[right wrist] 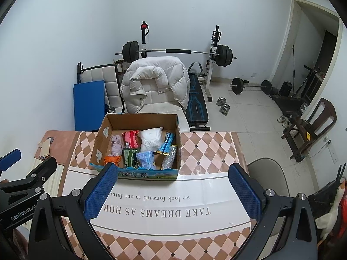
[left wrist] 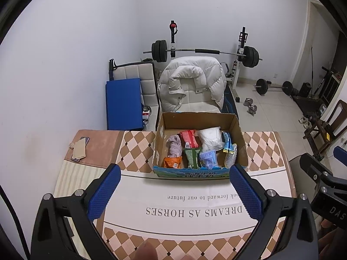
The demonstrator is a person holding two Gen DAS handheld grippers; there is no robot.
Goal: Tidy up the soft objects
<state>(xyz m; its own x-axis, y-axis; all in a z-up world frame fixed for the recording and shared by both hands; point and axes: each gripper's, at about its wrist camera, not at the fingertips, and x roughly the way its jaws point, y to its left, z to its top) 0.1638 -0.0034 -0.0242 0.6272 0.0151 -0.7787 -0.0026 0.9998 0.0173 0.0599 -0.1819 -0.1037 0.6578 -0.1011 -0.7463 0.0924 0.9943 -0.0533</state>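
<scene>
Both grippers, left (left wrist: pixel 174 186) and right (right wrist: pixel 173 184), hang spread wide and empty above a tablecloth (right wrist: pixel 195 195) printed "TAKE DREAMS AS HORSES". A cardboard box (left wrist: pixel 240 138) at the table's far edge holds soft packets (left wrist: pixel 190 138).

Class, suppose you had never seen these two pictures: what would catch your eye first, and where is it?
The open cardboard box of bright packets on the checked tablecloth. Behind it, a white puffer jacket draped over a chair, a barbell racked at the wall. Both grippers, left gripper and right gripper, open.
</scene>
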